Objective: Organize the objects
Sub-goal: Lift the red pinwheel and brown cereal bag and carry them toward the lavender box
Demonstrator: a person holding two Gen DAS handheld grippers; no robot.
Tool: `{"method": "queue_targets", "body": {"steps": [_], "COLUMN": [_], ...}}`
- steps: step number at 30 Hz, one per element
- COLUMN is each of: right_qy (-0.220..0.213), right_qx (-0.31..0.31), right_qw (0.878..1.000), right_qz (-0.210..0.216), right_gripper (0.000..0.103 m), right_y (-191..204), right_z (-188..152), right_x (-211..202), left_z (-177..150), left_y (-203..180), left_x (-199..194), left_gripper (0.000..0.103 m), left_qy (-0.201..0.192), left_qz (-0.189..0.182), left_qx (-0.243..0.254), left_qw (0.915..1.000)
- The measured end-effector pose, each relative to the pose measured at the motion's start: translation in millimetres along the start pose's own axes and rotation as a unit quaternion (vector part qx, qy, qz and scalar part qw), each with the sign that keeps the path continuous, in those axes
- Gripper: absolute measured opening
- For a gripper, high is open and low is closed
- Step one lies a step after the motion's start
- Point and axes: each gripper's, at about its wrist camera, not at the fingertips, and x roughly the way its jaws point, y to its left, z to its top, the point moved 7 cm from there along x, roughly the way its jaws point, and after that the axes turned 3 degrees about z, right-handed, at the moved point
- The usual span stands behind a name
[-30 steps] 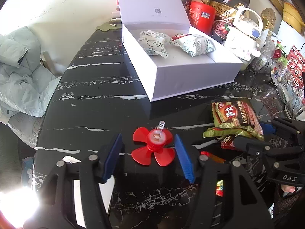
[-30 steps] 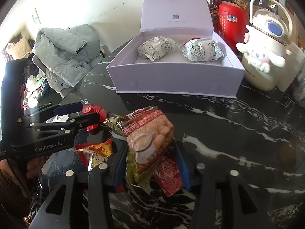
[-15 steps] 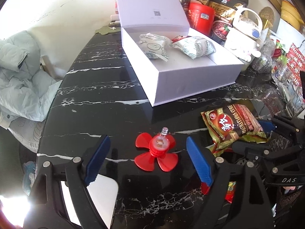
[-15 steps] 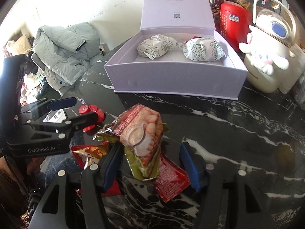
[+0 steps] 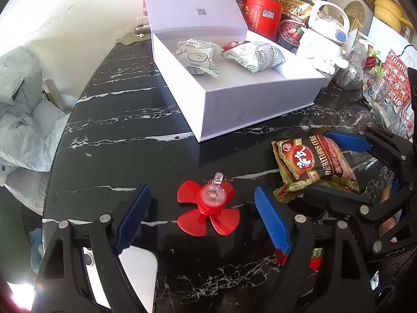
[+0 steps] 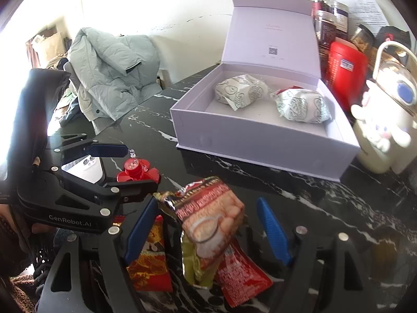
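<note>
Snack packets and a red propeller toy (image 5: 207, 207) are waiting on the black marble table (image 5: 125, 140), on the near side of the open white box (image 5: 234, 104), which is already holding two wrapped buns (image 6: 241, 91). A second ago both tools were pinched much closer; now the left gripper (image 5: 200, 217) is standing with its blue pads well apart, one on each side of the propeller and touching neither blade. The right gripper (image 6: 208, 232) is opening at this moment, and the green-and-red biscuit packet (image 6: 211, 229) that was squeezed between its pads a second ago is now sitting between them, leaning toward the left pad, with a clear gap on the right. Two red sachets (image 6: 148, 258) are lying under and beside it.

Judging from this, both grips are being let go short of the box, so nothing new is going in yet. The packet and the propeller are probably needing a fresh, better-centred grasp before being carried across to the box.
</note>
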Motion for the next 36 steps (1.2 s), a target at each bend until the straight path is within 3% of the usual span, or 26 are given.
{"method": "queue_targets", "body": {"steps": [9,12,14,18,21,24,28,36], "right_qy": [0.033,0.029,0.03,0.031,0.025,0.015,0.008,-0.017], "right_qx": [0.036,0.042,0.044,0.048,0.048,0.054,0.065,0.061], "right_qw": [0.998,0.998,0.998,0.998,0.998,0.998,0.998,0.998], "right_qz": [0.034,0.035,0.032,0.026,0.026,0.023,0.018,0.01], "right_gripper": [0.08,0.075,0.071,0.05,0.045,0.043,0.042,0.042], "right_y": [-6,-7,-8,-9,-9,-11,-13,-8], "right_z": [-8,-10,-12,-14,-14,-12,-13,-9], "right_x": [15,15,15,15,13,10,6,-17], "left_z": [1,2,2,1,0,-1,-2,5], "left_y": [1,-2,-3,-4,-4,-1,0,-10], "left_x": [7,8,8,8,5,2,-3,-33], "left_gripper": [0.081,0.081,0.078,0.062,0.045,0.036,0.035,0.035], "left_qy": [0.005,0.002,0.001,0.002,0.005,0.003,0.003,-0.038], "left_qz": [-0.016,-0.017,-0.009,0.02,0.016,0.012,0.012,0.018], "left_qx": [-0.003,0.007,0.014,0.035,0.034,0.023,0.02,0.042], "left_qw": [0.9999,0.9998,0.9999,0.9992,0.9993,0.9997,0.9997,0.9983]}}
